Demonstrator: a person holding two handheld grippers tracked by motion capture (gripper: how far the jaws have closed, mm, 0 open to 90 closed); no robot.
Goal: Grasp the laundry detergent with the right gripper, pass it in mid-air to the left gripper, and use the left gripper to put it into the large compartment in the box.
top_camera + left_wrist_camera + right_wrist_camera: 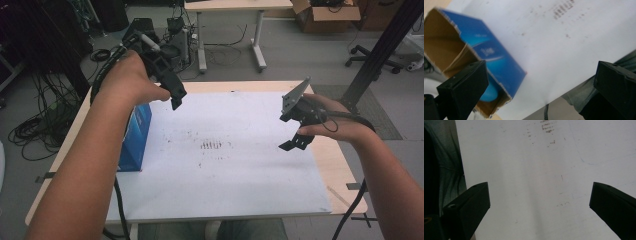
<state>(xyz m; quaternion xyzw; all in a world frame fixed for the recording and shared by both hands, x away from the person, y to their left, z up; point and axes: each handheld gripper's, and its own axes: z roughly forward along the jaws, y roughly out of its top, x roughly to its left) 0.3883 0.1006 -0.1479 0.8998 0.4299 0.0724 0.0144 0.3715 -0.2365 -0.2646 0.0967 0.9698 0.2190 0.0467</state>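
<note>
A blue cardboard box (pixel 136 135) stands at the left edge of the white sheet (pixel 225 170), partly under the left forearm. In the left gripper view the box (pixel 499 62) has an open top with a brown inside and something light blue (pixel 490 92) within. My left gripper (pixel 177 99) hovers above the sheet's far left part, beside and above the box; its jaws (pixel 540 72) stand wide apart, open, with nothing between them. My right gripper (pixel 290 132) hangs over the sheet's right side, open and empty, looking down on bare sheet (pixel 539 192).
Dark smudges (pixel 212 145) mark the sheet's middle. The wooden table (pixel 335 160) shows around the sheet. Beyond it are cables on the floor (pixel 35 135), a desk (pixel 230 30), a cardboard box (pixel 327 15) and a black post (pixel 380 55). The person's trouser leg (pixel 621 62) is below the near edge.
</note>
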